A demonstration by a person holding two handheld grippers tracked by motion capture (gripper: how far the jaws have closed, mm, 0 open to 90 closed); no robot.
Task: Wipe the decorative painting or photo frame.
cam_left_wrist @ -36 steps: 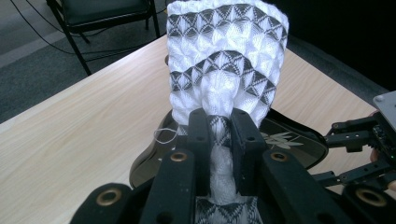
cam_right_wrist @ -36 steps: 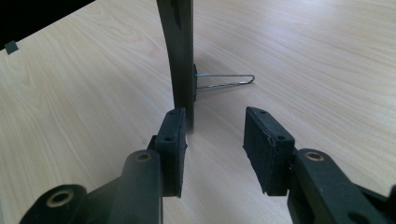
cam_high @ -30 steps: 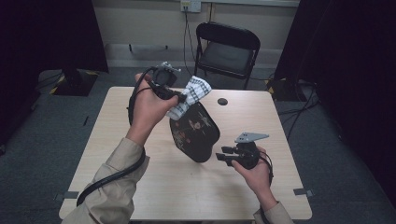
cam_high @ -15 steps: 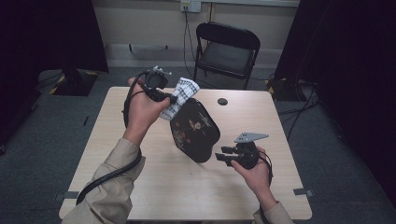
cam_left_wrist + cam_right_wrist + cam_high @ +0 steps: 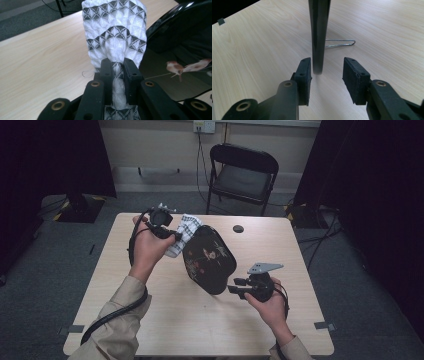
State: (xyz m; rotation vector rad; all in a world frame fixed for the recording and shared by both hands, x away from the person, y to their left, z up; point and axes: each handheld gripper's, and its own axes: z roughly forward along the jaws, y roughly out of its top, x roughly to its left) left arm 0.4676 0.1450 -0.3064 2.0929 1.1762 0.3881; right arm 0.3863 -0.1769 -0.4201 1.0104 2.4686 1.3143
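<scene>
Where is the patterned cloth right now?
The cloth is clamped in the left gripper at the table's far left, against the black lacquered tray.

I see a pale wood table (image 5: 165, 320) on grey carpet (image 5: 45, 285), a black folding chair (image 5: 242, 170) behind it, a cream wall (image 5: 150, 145), and dark curtains (image 5: 380, 195).

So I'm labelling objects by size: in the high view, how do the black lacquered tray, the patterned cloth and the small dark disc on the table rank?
Largest to smallest:
1. black lacquered tray
2. patterned cloth, partly hidden behind the tray
3. small dark disc
</scene>
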